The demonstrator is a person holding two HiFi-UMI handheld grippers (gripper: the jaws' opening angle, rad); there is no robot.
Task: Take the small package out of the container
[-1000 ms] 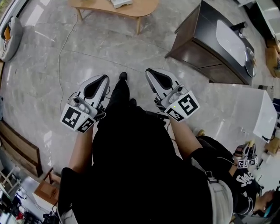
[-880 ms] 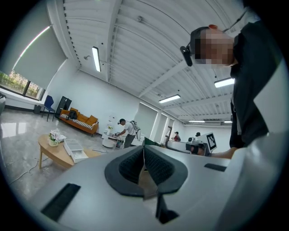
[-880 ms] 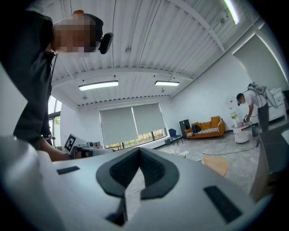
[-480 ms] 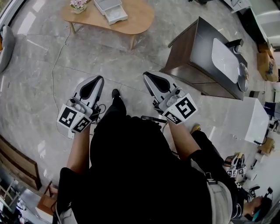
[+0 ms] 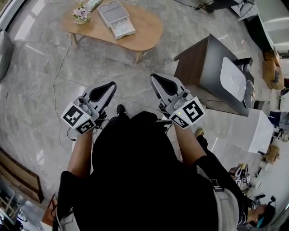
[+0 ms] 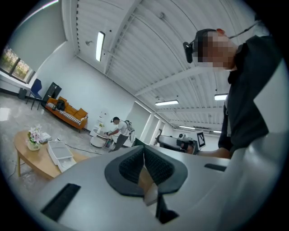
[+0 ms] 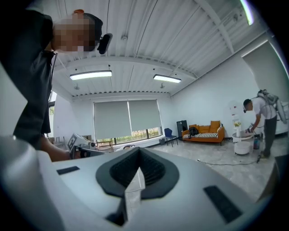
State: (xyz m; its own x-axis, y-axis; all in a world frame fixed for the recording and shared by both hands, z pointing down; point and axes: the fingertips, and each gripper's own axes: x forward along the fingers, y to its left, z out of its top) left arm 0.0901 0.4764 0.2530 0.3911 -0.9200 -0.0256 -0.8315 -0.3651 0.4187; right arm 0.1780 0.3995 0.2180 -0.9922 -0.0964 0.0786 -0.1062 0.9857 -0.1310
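A white container (image 5: 116, 18) lies open on an oval wooden table (image 5: 144, 32) at the top of the head view; it also shows far off in the left gripper view as the container (image 6: 59, 152). It is too small for me to make out a package in it. My left gripper (image 5: 107, 85) and right gripper (image 5: 158, 77) are held side by side in front of my body, well short of the table, above the floor. In both gripper views the left gripper (image 6: 143, 155) and the right gripper (image 7: 137, 158) have their ribbed pads pressed together with nothing between them.
A small pot of flowers (image 5: 81, 13) stands at the table's left end. A dark cabinet (image 5: 207, 67) stands right of my path, a white box (image 5: 253, 131) behind it. A cable (image 5: 56, 85) runs across the marble floor. Another person (image 6: 118, 131) works far off.
The table with the container has come further into the head view and closer, and the dark cabinet has slid down to the right. Both grippers stay shut in front of my body.
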